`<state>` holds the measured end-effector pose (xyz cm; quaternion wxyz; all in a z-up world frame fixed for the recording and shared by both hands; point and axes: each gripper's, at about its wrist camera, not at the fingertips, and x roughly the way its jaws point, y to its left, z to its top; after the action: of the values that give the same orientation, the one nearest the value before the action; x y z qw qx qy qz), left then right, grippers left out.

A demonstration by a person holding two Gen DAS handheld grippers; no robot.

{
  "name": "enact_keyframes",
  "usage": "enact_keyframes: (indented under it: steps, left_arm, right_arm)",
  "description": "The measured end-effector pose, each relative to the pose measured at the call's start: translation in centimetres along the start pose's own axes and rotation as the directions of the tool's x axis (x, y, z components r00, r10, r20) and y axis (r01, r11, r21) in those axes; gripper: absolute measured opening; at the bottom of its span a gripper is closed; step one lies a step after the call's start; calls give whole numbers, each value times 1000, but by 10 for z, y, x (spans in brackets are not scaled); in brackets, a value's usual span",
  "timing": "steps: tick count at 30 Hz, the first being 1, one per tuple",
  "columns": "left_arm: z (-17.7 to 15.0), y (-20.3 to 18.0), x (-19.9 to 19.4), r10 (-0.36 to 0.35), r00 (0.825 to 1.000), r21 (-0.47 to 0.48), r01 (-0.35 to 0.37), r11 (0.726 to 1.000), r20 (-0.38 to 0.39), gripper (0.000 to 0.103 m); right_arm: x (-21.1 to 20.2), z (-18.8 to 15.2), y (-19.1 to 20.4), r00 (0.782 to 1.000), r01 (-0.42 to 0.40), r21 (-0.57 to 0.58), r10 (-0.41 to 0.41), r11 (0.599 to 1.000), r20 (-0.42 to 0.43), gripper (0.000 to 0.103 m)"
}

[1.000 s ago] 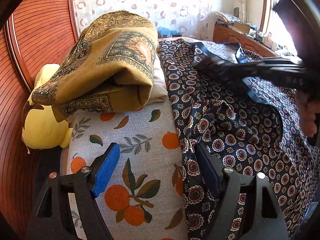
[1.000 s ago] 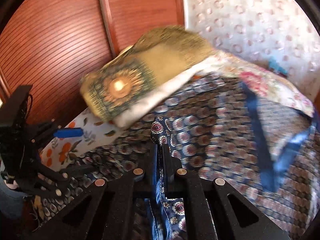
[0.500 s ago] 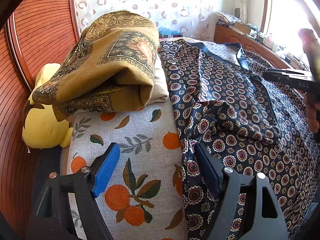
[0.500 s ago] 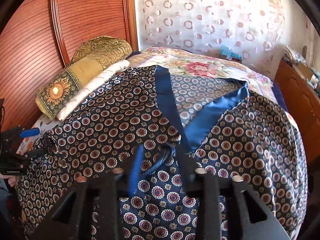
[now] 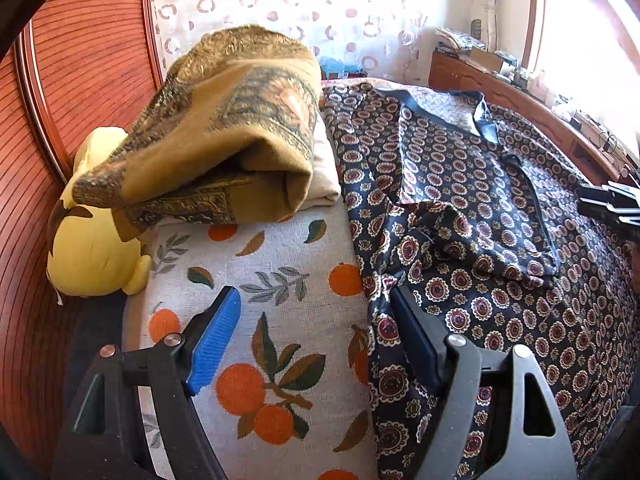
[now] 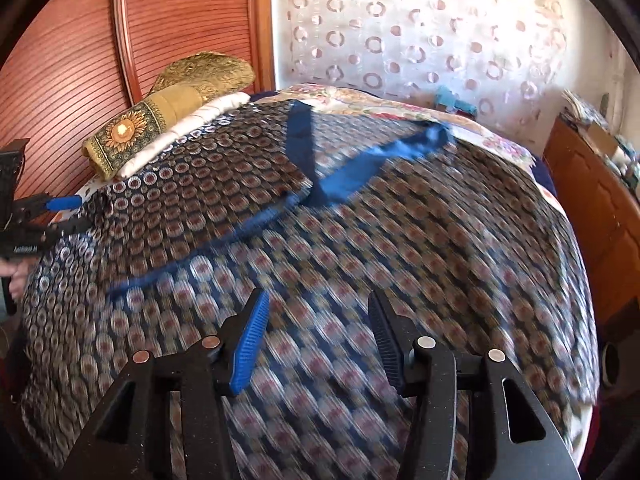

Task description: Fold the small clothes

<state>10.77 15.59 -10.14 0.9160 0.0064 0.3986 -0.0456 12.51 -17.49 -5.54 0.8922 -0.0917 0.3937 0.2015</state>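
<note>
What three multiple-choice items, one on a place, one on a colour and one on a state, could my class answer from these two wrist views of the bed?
1. Where does the yellow plush toy lie?
A. On the patterned garment
B. Between the wooden headboard and the orange-print cover
C. On the dresser

2. What colour is the garment's trim?
A. Blue
B. Red
C. White

3. How is the right gripper?
A. Shut on the trim
B. Shut on the folded blanket
C. Apart, with nothing between its jaws

Answers:
1 B: the toy sits against the headboard, beside the orange-print cover.
2 A: a blue band runs along the patterned garment.
3 C: its jaws are opening above the cloth, gripping nothing.
</note>
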Motion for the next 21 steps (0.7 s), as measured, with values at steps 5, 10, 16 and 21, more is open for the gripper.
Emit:
enact_keyframes:
  steps: [5, 10, 16, 21]
  left_arm:
    - [13, -10, -27, -4, 998, -19, 5, 1000, 70, 78]
    - [34, -46, -47, -30, 992, 16, 28, 999, 125, 78]
    - [43, -101, -32, -116, 989, 102, 106, 989, 91, 78]
    - [43, -148, -9, -191, 981, 160, 184, 970, 27, 78]
  right_arm:
    - [-41, -37, -47, 998, 55, 86, -56, 995, 14, 58]
    - [-85, -75, -116, 990, 132, 234, -139, 963, 13, 58]
    - [-121, -111, -174, 974, 216, 336, -228, 917, -3, 58]
    - [-120, -127, -200, 975, 218, 399, -214, 891, -53, 58]
